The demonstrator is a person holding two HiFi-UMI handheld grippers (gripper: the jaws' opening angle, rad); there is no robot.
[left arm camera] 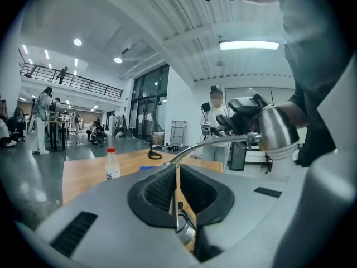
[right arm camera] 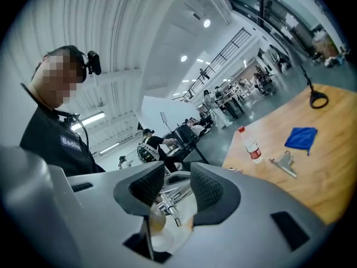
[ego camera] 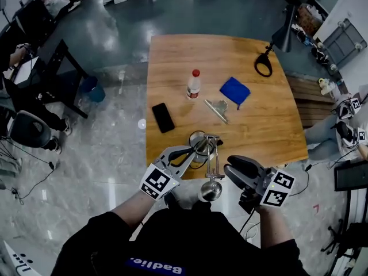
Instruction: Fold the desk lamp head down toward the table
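A silver desk lamp stands at the table's near edge, its round base (ego camera: pixel 197 138) on the wood. Its thin arm (ego camera: pixel 214 163) runs toward me to the lamp head (ego camera: pixel 210 190), which hangs past the edge. My left gripper (ego camera: pixel 197 150) is shut, its tips beside the base; in the left gripper view (left arm camera: pixel 177 172) the arm (left arm camera: pixel 212 144) curves up to the head (left arm camera: pixel 276 130). To the right of the arm my right gripper (ego camera: pixel 229 169) stands open. In the right gripper view (right arm camera: pixel 177 184) the lamp's metal rods (right arm camera: pixel 169 199) show in the gap, untouched by the pads.
On the wooden table (ego camera: pixel 270 131) lie a black phone (ego camera: pixel 163 118), a red-capped bottle (ego camera: pixel 194 85), a metal clip (ego camera: pixel 217 108) and a blue cloth (ego camera: pixel 234 91). A black ring-shaped object (ego camera: pixel 263 65) sits at the far right. Chairs and people surround the table.
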